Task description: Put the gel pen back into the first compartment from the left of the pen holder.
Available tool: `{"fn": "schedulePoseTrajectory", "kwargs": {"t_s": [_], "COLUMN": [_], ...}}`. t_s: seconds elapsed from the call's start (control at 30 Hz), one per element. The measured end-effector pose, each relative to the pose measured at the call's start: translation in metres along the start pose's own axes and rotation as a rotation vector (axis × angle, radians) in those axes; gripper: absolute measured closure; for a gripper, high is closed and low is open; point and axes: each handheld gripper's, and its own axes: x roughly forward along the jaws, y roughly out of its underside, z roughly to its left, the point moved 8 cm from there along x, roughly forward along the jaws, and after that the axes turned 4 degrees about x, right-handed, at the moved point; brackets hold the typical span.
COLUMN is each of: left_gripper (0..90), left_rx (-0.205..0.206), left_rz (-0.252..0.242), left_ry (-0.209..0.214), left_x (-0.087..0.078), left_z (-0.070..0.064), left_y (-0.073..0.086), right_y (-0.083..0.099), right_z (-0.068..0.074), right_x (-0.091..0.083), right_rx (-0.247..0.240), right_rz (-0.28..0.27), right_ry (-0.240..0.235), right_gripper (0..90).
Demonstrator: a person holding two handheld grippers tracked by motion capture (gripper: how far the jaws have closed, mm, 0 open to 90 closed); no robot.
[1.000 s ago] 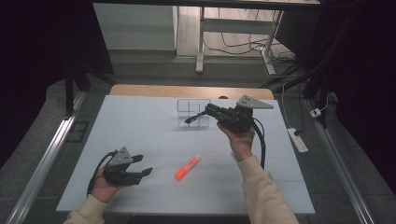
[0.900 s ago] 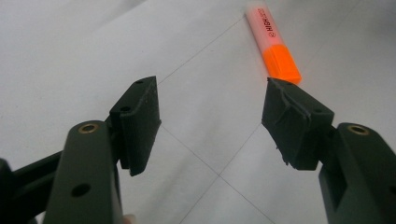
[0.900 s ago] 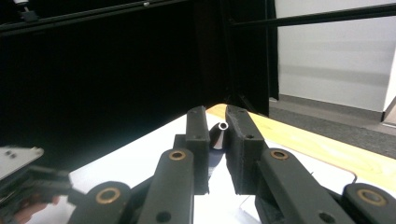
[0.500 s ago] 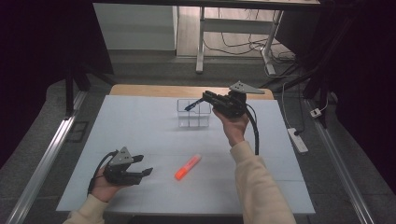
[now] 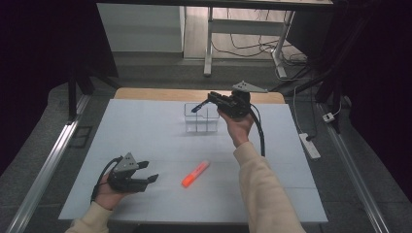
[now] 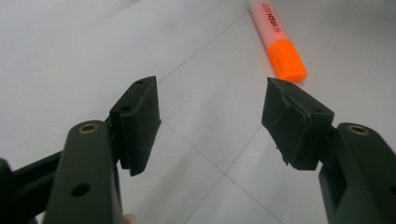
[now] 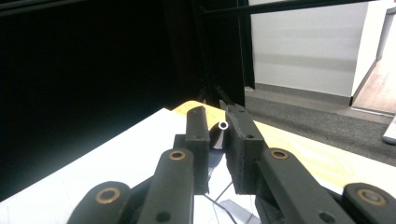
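An orange highlighter lies on the white table top near the front; in the left gripper view the highlighter lies just beyond the right jaw. My left gripper rests on the table to the highlighter's left, open and holding nothing. My right gripper is held in the air over a clear compartment box at the back of the table. It is shut on a thin dark pen, whose tip points left and slightly down over the box.
A wooden strip runs along the table's far edge, with grey floor and desk legs beyond. A metal rail runs along the left side. A power strip lies on the floor at the right.
My right gripper has risen and moved away from the person with the pen, ending above the clear box. The left gripper and the highlighter have stayed put.
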Motion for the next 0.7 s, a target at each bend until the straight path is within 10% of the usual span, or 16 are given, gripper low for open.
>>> {"fn": "schedulePoseTrajectory", "kwargs": {"t_s": [0.63, 0.7], "left_gripper": [36.6, 36.6], "left_rx": [0.012, 0.016], "left_rz": [0.016, 0.021], "left_ry": [-0.008, -0.012], "left_x": [0.001, 0.002], "left_z": [0.001, 0.001], "left_y": [0.003, 0.003], "right_y": [0.015, 0.018], "right_z": [-0.005, -0.004], "right_x": [0.031, 0.034], "right_rx": [-0.002, -0.019], "right_rz": [0.056, 0.079], "right_ry": [0.009, 0.007], "right_gripper": [78.1, 65.0]}}
